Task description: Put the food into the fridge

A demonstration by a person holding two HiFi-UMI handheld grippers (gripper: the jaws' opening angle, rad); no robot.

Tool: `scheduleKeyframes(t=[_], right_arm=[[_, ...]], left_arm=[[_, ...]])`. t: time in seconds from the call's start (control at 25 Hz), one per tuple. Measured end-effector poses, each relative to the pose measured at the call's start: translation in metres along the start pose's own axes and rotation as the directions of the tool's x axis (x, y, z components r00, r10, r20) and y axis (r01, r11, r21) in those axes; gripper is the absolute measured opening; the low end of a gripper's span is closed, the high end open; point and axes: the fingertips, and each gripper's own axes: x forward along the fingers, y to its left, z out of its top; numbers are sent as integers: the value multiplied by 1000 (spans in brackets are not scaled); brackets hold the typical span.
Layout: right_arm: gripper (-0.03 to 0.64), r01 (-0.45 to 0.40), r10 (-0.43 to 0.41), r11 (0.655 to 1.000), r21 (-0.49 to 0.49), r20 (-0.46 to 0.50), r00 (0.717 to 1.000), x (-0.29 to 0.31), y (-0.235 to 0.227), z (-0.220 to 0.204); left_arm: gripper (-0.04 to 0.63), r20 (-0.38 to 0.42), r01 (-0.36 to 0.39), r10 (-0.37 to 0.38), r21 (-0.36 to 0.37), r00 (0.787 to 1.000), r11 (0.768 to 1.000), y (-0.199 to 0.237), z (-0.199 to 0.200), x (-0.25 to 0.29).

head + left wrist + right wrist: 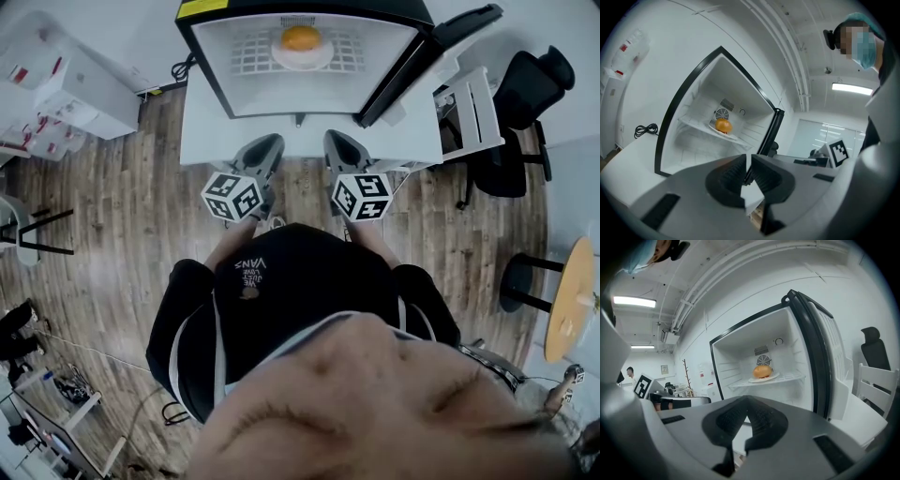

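Note:
An orange-brown bun [300,37] lies on a white plate [302,60] on the wire shelf inside the open mini fridge [211,75]. Its door [403,80] is swung out to the right. Both grippers hover side by side in front of the fridge opening, pointing at it and well short of the shelf. My left gripper [265,142] is shut with nothing in it, and my right gripper [335,139] is shut and empty too. The left gripper view has the bun [723,125] beyond the left gripper [748,157]. The right gripper view has the bun [762,371] beyond the right gripper [746,399].
The fridge stands on a white table [202,131]. A white chair [473,108] and a black office chair [525,94] stand to the right, with a round wooden table [572,300] further out. A white cabinet [66,84] is at the left. A black cable [646,130] lies beside the fridge.

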Motion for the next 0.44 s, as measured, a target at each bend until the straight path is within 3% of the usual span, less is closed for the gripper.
scheduleKeyframes(t=[0.44], right_arm=[[12, -15, 15, 1000, 1, 3, 1000, -3, 3, 0]], left_arm=[[35, -5, -9, 9, -2, 1000, 1000, -5, -5, -3]])
